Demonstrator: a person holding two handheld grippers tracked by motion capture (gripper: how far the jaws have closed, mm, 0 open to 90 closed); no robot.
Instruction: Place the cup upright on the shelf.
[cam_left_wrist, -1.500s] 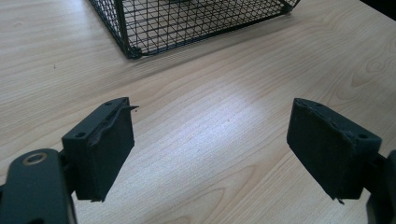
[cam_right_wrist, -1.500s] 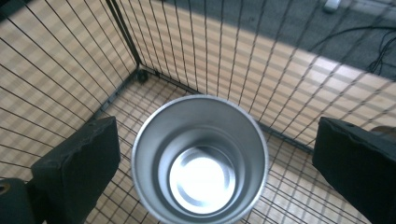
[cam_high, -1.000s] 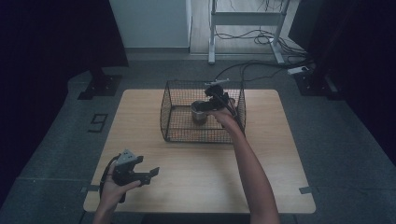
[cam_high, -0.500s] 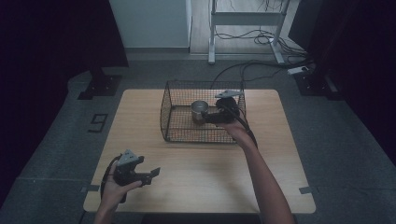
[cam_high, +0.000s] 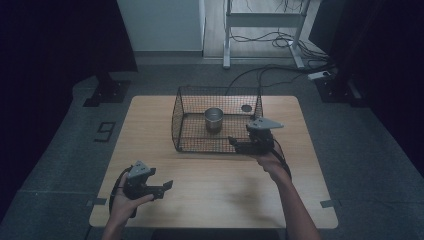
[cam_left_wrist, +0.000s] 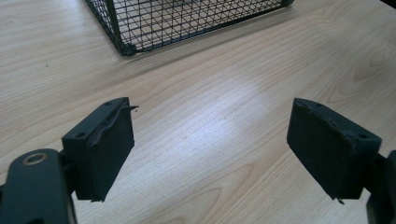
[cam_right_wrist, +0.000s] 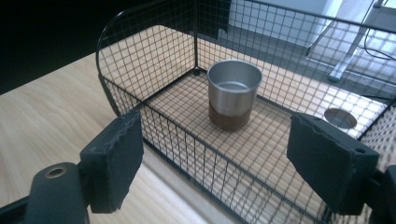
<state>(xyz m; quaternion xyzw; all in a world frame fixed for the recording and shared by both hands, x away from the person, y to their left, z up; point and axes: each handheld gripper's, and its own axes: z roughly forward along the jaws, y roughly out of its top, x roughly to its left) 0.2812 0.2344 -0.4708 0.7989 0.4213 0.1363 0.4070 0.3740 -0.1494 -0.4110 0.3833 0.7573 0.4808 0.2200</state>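
Metal cup (cam_right_wrist: 233, 93) stands beyond right gripper's (cam_right_wrist: 233, 163) fingers.

The wire basket (cam_high: 185, 125) is black with a fine square grid. The cup (cam_right_wrist: 233, 93) is silver metal with a brown base. The tabletop (cam_high: 150, 125) shows pale wood grain.

cup: metal cup (cam_right_wrist: 233, 93) upright on the floor of the wire basket (cam_right_wrist: 154, 70), apart from its walls | disc: small round disc (cam_right_wrist: 340, 117) by the far corner | right gripper (cam_right_wrist: 215, 158): black fingers (cam_right_wrist: 114, 161) spread wide, nothing between them, outside the near rim | surface (cam_right_wrist: 42, 116): pale wood
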